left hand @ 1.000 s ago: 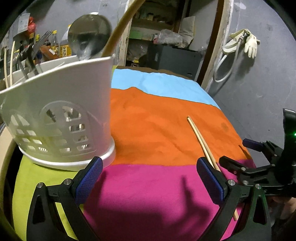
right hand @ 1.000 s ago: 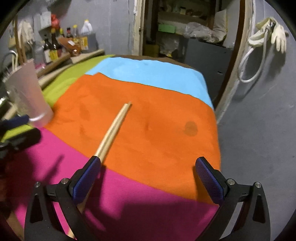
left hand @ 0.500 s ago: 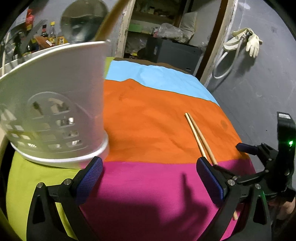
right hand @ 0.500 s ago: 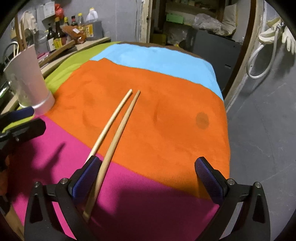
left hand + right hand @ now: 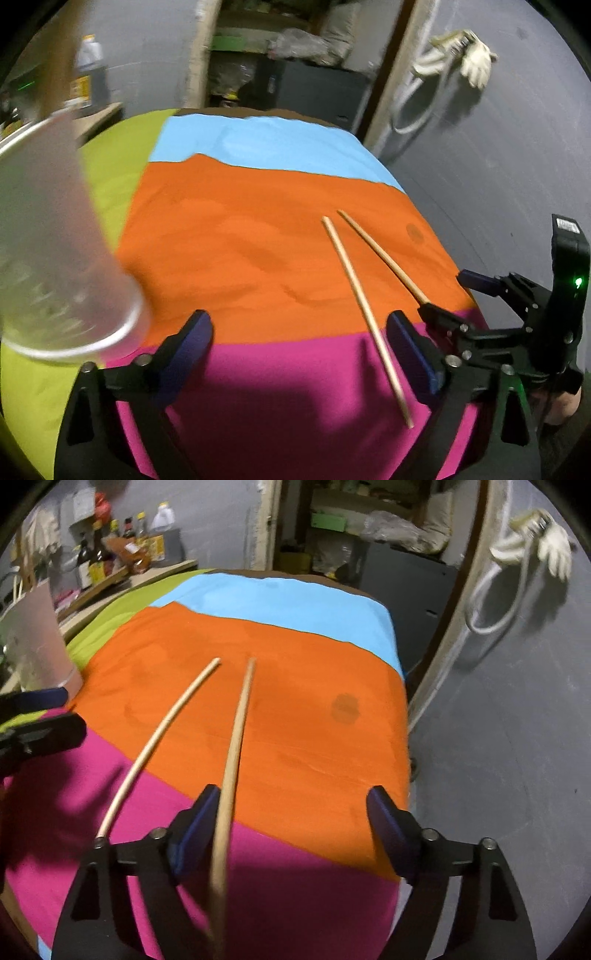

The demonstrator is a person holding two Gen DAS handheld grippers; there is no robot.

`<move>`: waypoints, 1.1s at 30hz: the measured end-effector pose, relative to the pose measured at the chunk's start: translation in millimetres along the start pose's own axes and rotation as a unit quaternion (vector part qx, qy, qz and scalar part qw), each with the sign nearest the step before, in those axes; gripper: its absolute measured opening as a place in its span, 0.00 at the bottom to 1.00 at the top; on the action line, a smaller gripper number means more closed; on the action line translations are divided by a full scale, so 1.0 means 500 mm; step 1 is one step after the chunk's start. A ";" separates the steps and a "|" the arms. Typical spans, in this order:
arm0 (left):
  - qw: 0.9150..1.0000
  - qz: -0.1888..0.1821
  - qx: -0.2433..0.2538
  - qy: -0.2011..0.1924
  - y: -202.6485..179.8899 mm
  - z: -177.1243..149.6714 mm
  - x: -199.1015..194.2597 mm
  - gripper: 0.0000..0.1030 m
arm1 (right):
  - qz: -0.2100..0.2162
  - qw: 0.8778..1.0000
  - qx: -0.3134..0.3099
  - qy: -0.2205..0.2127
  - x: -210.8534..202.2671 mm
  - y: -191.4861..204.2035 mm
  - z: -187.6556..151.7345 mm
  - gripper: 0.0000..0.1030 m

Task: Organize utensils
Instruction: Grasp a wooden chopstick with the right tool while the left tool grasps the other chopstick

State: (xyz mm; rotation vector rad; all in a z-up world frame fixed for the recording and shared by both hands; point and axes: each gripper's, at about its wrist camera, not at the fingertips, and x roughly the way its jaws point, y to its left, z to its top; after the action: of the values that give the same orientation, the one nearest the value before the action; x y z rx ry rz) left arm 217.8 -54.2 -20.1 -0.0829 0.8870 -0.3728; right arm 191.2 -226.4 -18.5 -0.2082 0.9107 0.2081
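Note:
Two wooden chopsticks lie in a narrow V on the striped cloth. The left chopstick [image 5: 364, 314] [image 5: 155, 738] runs just inside the right finger of my left gripper [image 5: 299, 343]. That gripper's jaws are closing, and its pads are not touching the chopstick. The right chopstick [image 5: 234, 746] [image 5: 384, 256] passes between the fingers of my right gripper [image 5: 293, 827], close to its left finger. These jaws are closing too, without pressing on it. The white utensil holder [image 5: 55, 240] [image 5: 40, 642] stands blurred at the left.
The table's cloth [image 5: 258, 236] has green, blue, orange and pink bands and drops off at the right to a grey floor. Bottles [image 5: 110, 554] crowd a shelf at the back left. A hose and gloves [image 5: 535, 542] hang on the right wall.
The chopsticks, side by side before, have spread into a V. Both views have swung so the holder sits further left. Both grippers' fingers stand closer together than before.

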 end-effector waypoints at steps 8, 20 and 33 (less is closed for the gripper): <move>0.996 -0.048 0.017 0.068 -0.032 0.051 0.078 0.37 | 0.033 0.999 0.005 0.002 0.001 -0.010 0.009 0.46; 0.988 -0.060 0.016 0.142 -0.037 0.099 0.130 0.07 | 0.106 0.992 -0.028 0.064 0.057 0.027 0.086 0.13; 0.996 -0.047 -0.002 0.080 -0.033 0.076 0.071 0.02 | 0.146 0.985 0.091 0.015 0.025 -0.006 0.073 0.05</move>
State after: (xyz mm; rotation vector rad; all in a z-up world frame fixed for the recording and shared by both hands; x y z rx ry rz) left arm 262.7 -85.1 -19.1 -0.0995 1.0445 -0.4710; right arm 227.1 -218.5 -6.7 0.0941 0.9819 0.3921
